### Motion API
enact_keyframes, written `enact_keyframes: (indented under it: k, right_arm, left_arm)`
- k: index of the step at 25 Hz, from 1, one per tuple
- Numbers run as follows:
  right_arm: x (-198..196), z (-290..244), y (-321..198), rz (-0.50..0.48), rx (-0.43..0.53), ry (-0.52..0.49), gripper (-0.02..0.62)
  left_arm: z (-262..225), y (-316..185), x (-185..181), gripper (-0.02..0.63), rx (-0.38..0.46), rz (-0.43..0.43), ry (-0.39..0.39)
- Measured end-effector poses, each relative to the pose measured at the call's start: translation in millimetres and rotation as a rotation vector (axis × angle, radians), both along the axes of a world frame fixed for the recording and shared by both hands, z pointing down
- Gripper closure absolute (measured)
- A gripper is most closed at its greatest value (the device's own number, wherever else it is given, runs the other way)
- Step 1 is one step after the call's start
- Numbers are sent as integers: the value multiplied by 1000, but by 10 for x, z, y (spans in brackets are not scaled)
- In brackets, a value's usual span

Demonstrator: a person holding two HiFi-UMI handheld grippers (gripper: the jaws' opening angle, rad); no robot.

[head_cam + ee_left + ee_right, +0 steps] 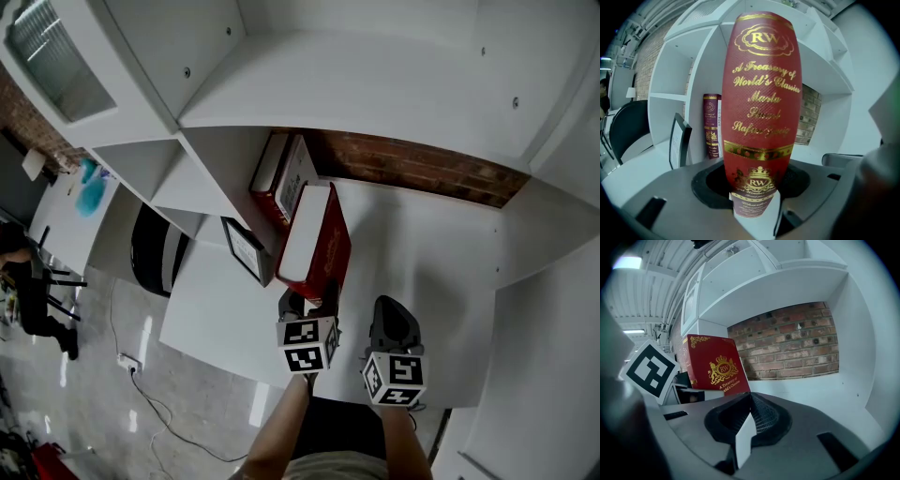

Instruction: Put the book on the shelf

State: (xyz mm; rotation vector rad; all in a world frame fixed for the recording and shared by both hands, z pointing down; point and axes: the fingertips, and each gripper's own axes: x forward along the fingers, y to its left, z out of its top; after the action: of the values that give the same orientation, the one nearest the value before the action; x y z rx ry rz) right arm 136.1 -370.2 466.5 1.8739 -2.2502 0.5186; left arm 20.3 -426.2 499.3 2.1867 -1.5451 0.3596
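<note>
Red cloth with gilt lettering: the book [761, 108] is upright in the shelf [422, 253] bay, probably resting on its board. My left gripper [752, 206] has its jaws clamped on the spine's lower end. My right gripper [745, 427] is empty, jaws together. I should slide the book squarely toward the maroon book [711, 126], holding it vertical until it is supported.

The book [761, 108] has a red cover with a fine woven grain and glossy gold print. The shelf [375, 94] is smooth, matt white; the wall [787, 343] behind is rough brick.
</note>
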Motion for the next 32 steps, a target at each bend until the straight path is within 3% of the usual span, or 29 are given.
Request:
enact_keyframes:
  k: [22, 32]
  right_arm:
    - [-98, 177, -400, 32, -45, 13, 578]
    - [-62, 235, -492, 40, -58, 12, 578]
  left_arm:
    - [454, -581, -20, 362, 7, 3, -104]
    - [604, -699, 35, 362, -9, -6, -108]
